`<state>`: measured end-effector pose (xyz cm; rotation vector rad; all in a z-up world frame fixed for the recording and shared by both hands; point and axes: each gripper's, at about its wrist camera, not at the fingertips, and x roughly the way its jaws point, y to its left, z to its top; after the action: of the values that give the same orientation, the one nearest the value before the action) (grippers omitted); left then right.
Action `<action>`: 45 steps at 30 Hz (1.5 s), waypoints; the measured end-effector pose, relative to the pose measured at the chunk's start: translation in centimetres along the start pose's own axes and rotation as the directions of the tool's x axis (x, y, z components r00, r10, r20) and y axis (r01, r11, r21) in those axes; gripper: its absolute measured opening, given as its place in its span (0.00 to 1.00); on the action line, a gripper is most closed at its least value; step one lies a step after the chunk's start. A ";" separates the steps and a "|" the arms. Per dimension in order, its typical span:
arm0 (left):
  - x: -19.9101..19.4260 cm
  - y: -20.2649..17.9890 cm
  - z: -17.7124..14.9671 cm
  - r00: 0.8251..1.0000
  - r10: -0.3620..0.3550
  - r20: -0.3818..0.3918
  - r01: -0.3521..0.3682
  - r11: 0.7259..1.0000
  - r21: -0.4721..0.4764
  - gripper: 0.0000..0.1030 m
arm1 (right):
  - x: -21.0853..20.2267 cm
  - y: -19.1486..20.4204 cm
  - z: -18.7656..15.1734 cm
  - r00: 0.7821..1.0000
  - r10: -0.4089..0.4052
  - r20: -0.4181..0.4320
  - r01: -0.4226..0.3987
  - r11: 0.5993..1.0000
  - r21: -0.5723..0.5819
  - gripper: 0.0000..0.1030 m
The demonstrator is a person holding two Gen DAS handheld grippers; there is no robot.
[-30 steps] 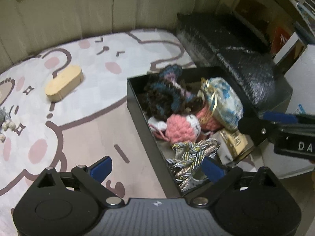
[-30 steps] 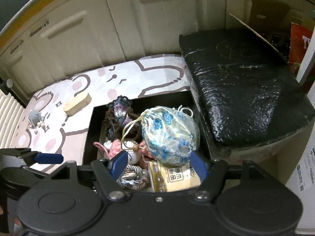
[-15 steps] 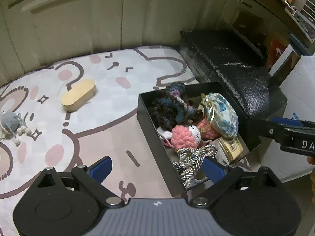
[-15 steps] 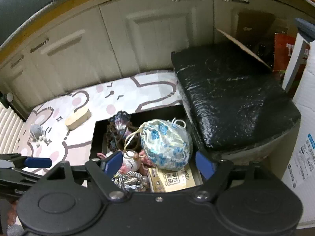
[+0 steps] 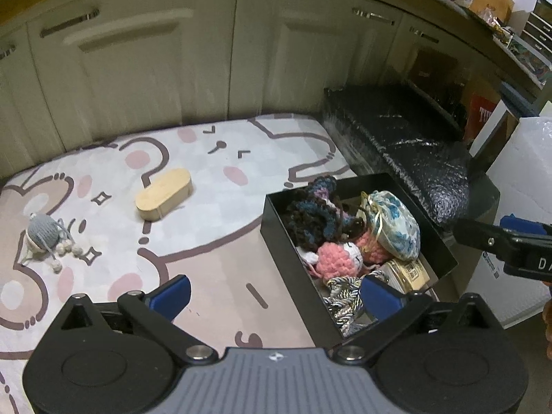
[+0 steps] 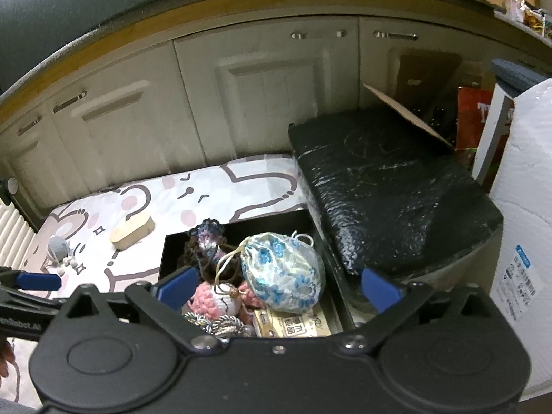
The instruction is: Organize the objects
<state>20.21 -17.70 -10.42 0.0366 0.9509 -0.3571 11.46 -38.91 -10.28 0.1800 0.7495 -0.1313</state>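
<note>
1. Left gripper (image 5: 276, 291): jaws are being held wide apart with nothing between the blue pads; they have just been opening further.
2. Right gripper (image 6: 277, 288): jaws are likewise spread wide and nothing is being gripped; they have just been opening, above the box contents.
3. Open black rectangular box (image 5: 276, 227) is sitting on the cartoon-printed floor mat (image 5: 214, 234), just beside a black bubble-wrapped block (image 6: 386, 186).
4. Being kept in the box: blue-flowered white drawstring pouch (image 6: 284, 274), pink-and-white crochet toy (image 5: 339, 258), dark blue-brown crochet piece (image 5: 315, 214), silver-gold braided cord (image 5: 341, 300), beige printed packet (image 6: 293, 324).
5. Left out on the mat, well apart from the box: oval light-wood case (image 5: 164, 198) and grey crochet toy with white beads (image 5: 45, 236).
</note>
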 end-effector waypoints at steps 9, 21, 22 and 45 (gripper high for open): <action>-1.2 0.9 -0.1 0.998 -0.020 0.056 0.021 1.000 -0.016 1.00 | -0.9 0.4 -1.0 0.999 -0.029 0.022 0.029 1.000 0.003 1.00; -2.4 2.2 -0.4 0.994 -0.034 0.104 0.034 0.999 -0.004 1.00 | -1.7 0.8 -2.4 0.997 -0.076 0.034 0.075 0.997 0.031 1.00; -2.5 2.3 -0.4 0.993 -0.035 0.109 0.036 0.999 -0.002 1.00 | -1.8 0.9 -2.4 0.997 -0.075 0.036 0.074 0.997 0.032 1.00; -3.6 6.8 0.0 0.985 0.038 0.170 -0.033 0.999 -0.033 1.00 | -0.9 3.9 -1.1 0.993 -0.074 0.087 0.072 0.997 0.024 1.00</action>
<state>20.49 -10.33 -8.38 -0.0050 0.7846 -0.3077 10.84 -34.84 -9.99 0.1654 0.6677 -0.2152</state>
